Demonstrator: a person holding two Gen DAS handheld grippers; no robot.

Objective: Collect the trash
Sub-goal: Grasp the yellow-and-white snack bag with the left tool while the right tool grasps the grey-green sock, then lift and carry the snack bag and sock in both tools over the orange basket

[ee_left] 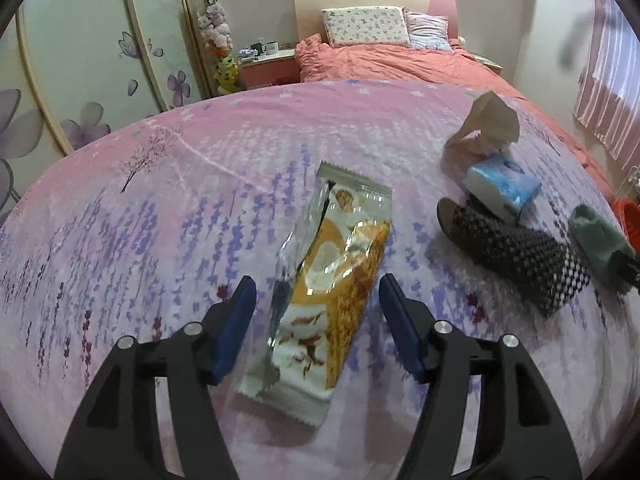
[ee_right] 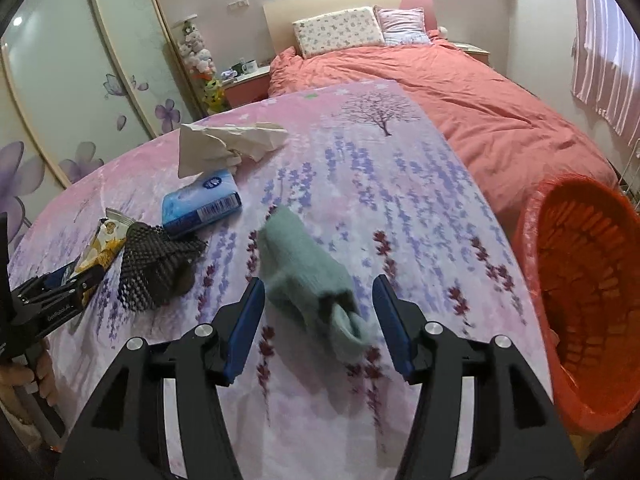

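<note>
A snack wrapper (ee_left: 324, 292), silver and orange, lies flat on the pink flowered cloth. My left gripper (ee_left: 318, 292) is open, its blue pads on either side of the wrapper. The wrapper also shows at the left of the right wrist view (ee_right: 100, 246). My right gripper (ee_right: 318, 292) is open around a rolled green sock (ee_right: 308, 276) lying on the cloth. A crumpled tissue (ee_right: 224, 146) lies further back, above a blue tissue pack (ee_right: 202, 208). An orange-red bin (ee_right: 580, 308) stands at the right, off the cloth's edge.
A black-and-white checked sock (ee_left: 516, 256) lies between the wrapper and the green sock. A bed with a coral duvet (ee_right: 460, 100) lies behind. A wardrobe with flower doors (ee_left: 100, 60) stands at the left, a nightstand (ee_left: 268, 60) beside the bed.
</note>
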